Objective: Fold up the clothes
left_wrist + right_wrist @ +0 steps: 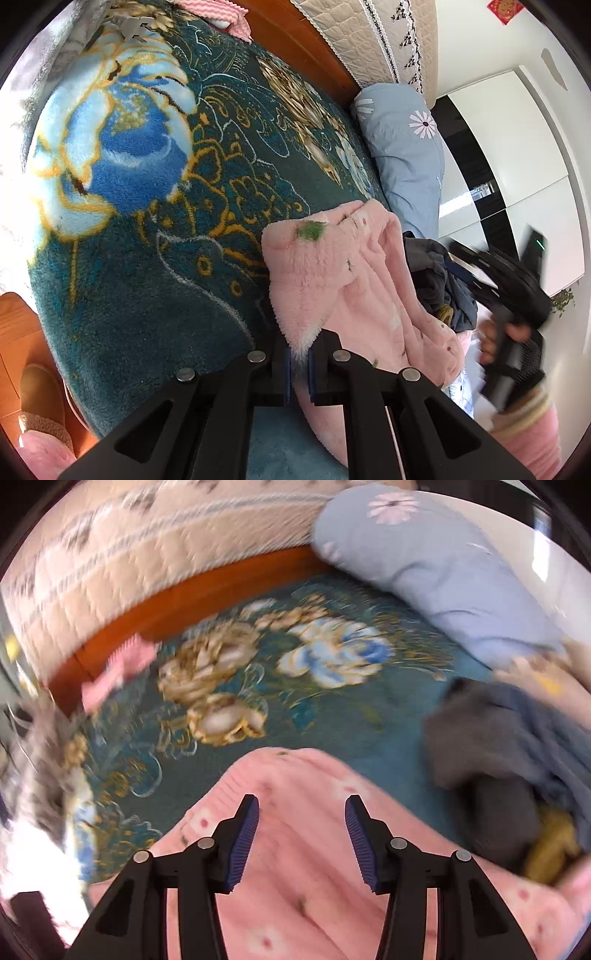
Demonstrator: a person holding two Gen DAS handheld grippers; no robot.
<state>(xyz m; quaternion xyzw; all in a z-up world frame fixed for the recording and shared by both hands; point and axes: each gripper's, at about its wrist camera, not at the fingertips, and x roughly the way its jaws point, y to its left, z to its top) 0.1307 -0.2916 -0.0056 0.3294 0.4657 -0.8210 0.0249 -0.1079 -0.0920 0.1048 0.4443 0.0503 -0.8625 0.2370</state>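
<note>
While pinching a fleece (332, 280) hem, left claw (299, 363) gripping soft, light, floppy cloth. Right claw (301, 834) hanging spread, empty. Probably sagging unless taken at corners.

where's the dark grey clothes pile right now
In the right wrist view the dark grey clothes pile lies at right on the floral blanket, between the pink garment and blue pillow.

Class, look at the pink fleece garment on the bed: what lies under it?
The pink garment rests on the floral blanket; its right edge overlaps dark clothes. Whatever lies beneath its middle is covered.
</note>
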